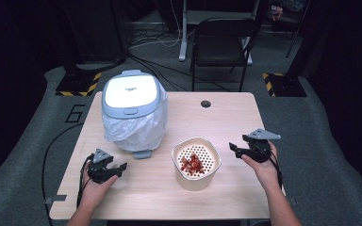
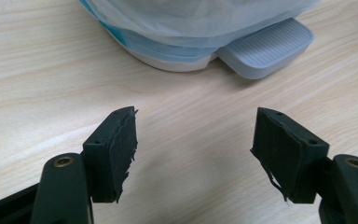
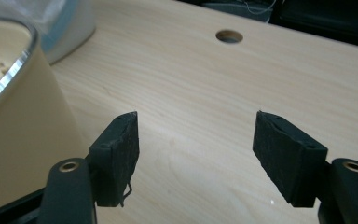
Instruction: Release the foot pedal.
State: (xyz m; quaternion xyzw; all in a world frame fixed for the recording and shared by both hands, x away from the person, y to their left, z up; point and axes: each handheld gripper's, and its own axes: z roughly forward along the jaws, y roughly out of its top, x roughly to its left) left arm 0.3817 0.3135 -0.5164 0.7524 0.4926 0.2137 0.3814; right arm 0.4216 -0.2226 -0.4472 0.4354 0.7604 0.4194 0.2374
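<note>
Low over the table (image 1: 235, 113), left tool (image 1: 118, 168) and right tool (image 1: 234, 148) both spread, flanking the strainer bowl (image 1: 196, 163)

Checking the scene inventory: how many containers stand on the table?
2: the pedal bin at the table's back left, and the cream strainer bowl with red scraps, front centre.

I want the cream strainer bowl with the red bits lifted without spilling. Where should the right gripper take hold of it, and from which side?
Probably the rim on its right side: the strainer bowl stands upright and looks too wide for the jaws to span. The right gripper is open just to its right, so it could come in from there, one jaw inside the rim and one outside, keeping the bowl level so the red bits stay in.
</note>
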